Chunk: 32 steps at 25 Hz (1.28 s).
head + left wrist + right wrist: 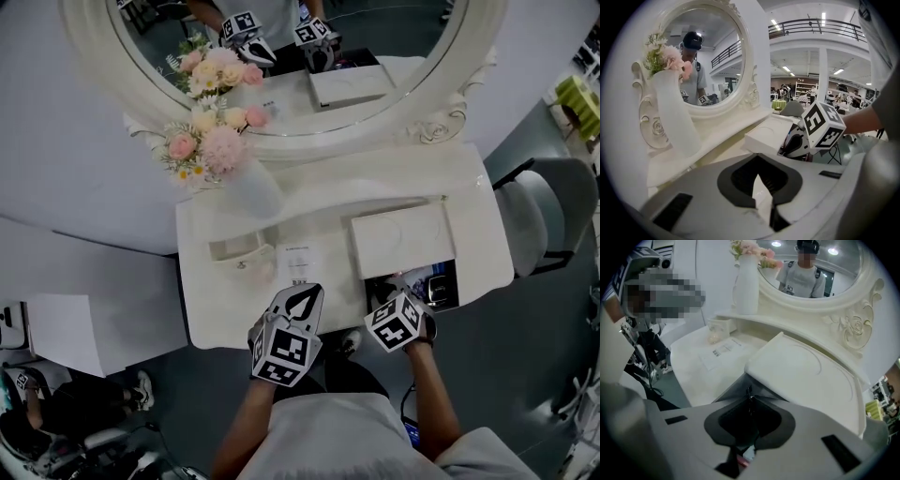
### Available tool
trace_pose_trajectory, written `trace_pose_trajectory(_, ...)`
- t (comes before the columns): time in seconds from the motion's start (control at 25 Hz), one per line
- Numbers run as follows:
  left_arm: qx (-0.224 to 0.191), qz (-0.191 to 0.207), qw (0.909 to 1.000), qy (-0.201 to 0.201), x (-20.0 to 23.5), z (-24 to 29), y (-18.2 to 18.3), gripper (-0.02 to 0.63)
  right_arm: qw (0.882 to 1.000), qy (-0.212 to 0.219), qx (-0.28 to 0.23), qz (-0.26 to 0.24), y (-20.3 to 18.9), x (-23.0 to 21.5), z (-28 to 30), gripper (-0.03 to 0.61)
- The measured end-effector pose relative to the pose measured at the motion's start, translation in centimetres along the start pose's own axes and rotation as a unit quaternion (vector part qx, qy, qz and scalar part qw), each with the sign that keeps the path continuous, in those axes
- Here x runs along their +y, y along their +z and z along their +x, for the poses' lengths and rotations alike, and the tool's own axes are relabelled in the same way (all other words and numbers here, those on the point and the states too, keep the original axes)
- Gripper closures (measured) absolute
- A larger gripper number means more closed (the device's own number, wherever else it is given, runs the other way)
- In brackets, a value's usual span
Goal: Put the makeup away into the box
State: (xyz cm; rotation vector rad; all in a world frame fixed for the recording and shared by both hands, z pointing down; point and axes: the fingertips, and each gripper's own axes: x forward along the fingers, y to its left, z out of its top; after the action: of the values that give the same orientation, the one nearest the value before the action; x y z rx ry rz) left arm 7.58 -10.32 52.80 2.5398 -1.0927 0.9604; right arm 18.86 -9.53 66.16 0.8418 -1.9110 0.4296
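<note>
Makeup [749, 390] — a slim dark piece, as it seems — sits pinched in the nearly closed right gripper [751, 398], its long axis along the jaws. Just ahead and below lies the open box [442, 284]; its white lid [403, 239] stands close before the tips. Left gripper [758, 179], shut and empty, is farther away, near a paper sheet [298, 260].

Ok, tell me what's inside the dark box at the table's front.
The box holds a few small pale items, too small to name. The right tool covers its left end, hiding whatever lies there.
</note>
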Motion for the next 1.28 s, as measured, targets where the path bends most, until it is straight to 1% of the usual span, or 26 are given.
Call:
trace_pose_trajectory(0.2, 0.003, -0.005, 0.9999, 0.009, 0.6, -0.3, -0.3, 0.607, 1.0, 0.004, 0.006, -0.016, -0.1, 0.7, 0.9, 0.545)
trace_pose_trajectory(0.36, 0.003, -0.01, 0.9998, 0.014, 0.8, -0.5, -0.5, 0.607, 0.998, -0.004, 0.022, -0.054, -0.4, 0.9, 1.2, 0.545)
trace_pose_trajectory(0.44, 0.002, -0.011, 0.9999, 0.013, 0.8, -0.6, -0.4, 0.607, 0.998, -0.003, 0.025, -0.061, -0.5, 1.0, 1.4, 0.545)
trace_pose_trajectory(0.6, 0.002, -0.003, 1.0, 0.001, 0.4, -0.7, -0.4, 0.607, 0.999, 0.008, 0.009, -0.036, -0.2, 1.0, 1.2, 0.541)
trace_pose_trajectory(0.72, 0.001, -0.002, 1.0, 0.003, 0.2, -1.0, -0.2, 0.607, 0.999, 0.01, 0.004, -0.031, -0.2, 1.0, 0.8, 0.517)
trace_pose_trajectory(0.84, -0.006, -0.003, 0.9999, 0.008, 0.2, -1.3, 0.3, 0.607, 0.999, 0.0, 0.001, -0.039, -0.2, 0.8, 0.1, 0.517)
trace_pose_trajectory(1.08, -0.012, -0.01, 0.9996, 0.022, 0.7, -2.5, 0.3, 0.607, 0.999, -0.021, -0.02, -0.025, 0.4, 0.7, -2.0, 0.517)
trace_pose_trajectory(1.28, -0.012, -0.018, 0.999, 0.04, 1.1, -4.1, -0.2, 0.607, 0.997, -0.054, -0.05, -0.025, 1.7, 0.1, -4.3, 0.517)
